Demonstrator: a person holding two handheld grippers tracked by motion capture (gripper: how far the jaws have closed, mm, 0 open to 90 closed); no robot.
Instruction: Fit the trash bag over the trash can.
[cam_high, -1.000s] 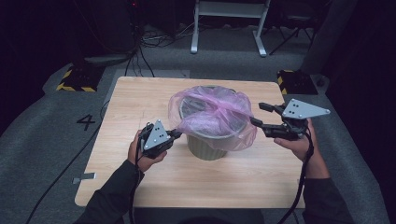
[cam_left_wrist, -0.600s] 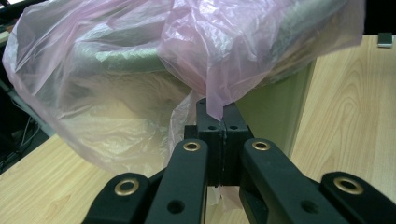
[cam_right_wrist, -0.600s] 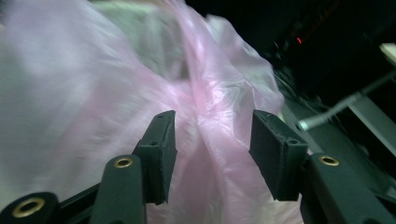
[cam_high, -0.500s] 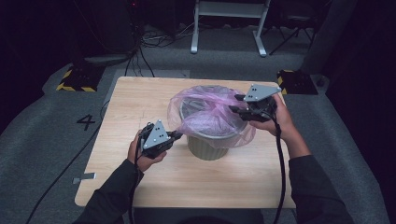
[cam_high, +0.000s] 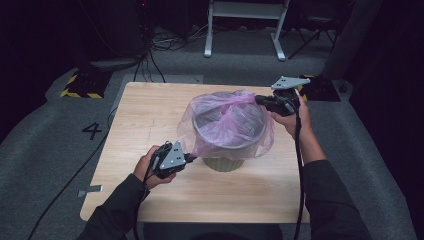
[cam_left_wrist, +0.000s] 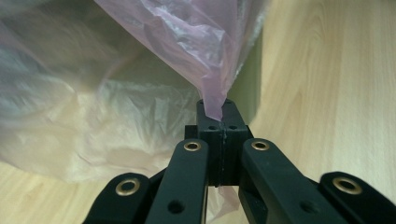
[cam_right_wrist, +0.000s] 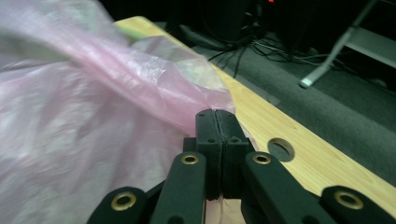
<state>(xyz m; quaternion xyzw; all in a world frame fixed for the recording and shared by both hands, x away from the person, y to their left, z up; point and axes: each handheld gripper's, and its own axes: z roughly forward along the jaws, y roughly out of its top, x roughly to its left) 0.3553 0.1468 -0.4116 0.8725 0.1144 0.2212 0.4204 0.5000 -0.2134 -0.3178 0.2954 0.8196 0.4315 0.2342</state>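
Note:
A grey-green bin (cam_high: 222, 164) stands in the middle of the wooden table (cam_high: 145, 115), and a thin pink plastic bag (cam_high: 227, 122) is draped over its rim. My left gripper (cam_high: 192, 158) is at the bin's near left side. It is shut on a pinched corner of the bag (cam_left_wrist: 212, 100), with its jaws (cam_left_wrist: 215, 109) pressed together. My right gripper (cam_high: 259, 100) is at the bin's far right rim. Its jaws have just been closing and now pinch the bag's edge (cam_right_wrist: 187, 105) between the fingertips (cam_right_wrist: 216, 116).
The table has a round hole (cam_right_wrist: 281, 148) near its far right edge. Yellow-and-black striped blocks (cam_high: 75, 87) (cam_high: 320, 89) sit on the grey floor at the table's two far corners. Cables (cam_high: 165, 42) and a white frame (cam_high: 245, 25) lie beyond the table.
My right gripper swung in from beside the bin to the bag's far right rim and closed on the film. The bag's mouth now spreads wider over the bin. The left gripper stayed put.

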